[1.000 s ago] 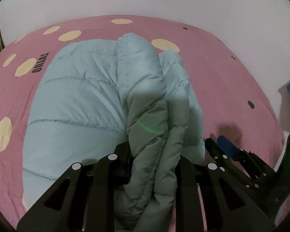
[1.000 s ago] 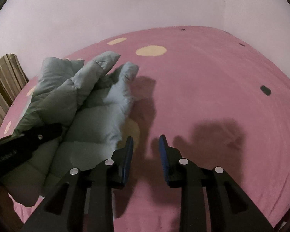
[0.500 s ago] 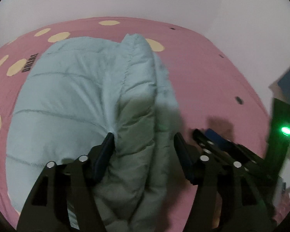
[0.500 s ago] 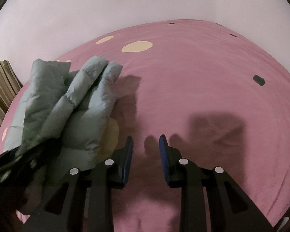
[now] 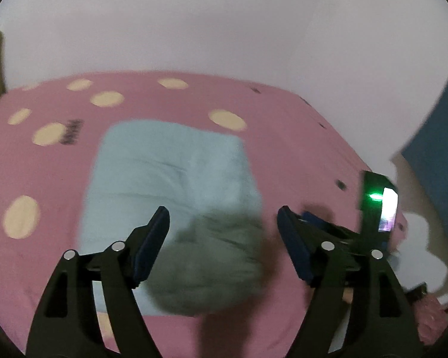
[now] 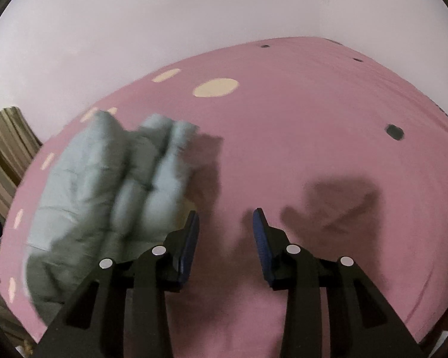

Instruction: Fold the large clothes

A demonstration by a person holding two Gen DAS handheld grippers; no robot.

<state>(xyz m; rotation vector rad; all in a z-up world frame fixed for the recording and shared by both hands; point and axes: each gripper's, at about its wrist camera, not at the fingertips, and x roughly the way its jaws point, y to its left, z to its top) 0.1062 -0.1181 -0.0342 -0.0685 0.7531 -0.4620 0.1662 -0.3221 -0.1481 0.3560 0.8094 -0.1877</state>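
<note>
Your left gripper hangs above the bed with its jaws spread wide and nothing between them; the blue-padded fingers frame the garment from above without touching it. The garment is a pale blue quilted puffer jacket, folded into a roughly rectangular bundle and lying on the pink bedsheet, which is printed with cream oval dots and a few small dark spots. The near end of the bundle sits in shadow and looks grey; the picture is motion-blurred there, so the folds are hard to read. To the right in this view you can see your other tool's body, with a green light glowing on it. Your right gripper also has its jaws parted and holds nothing; it points at bare pink sheet, with the tool's dark shadows falling on the fabric ahead. From this side the puffer jacket lies to the left of the fingers, its padded layers stacked, just beside the left finger. A striped cloth shows at the far left edge, and a plain pale wall rises behind the bed.
</note>
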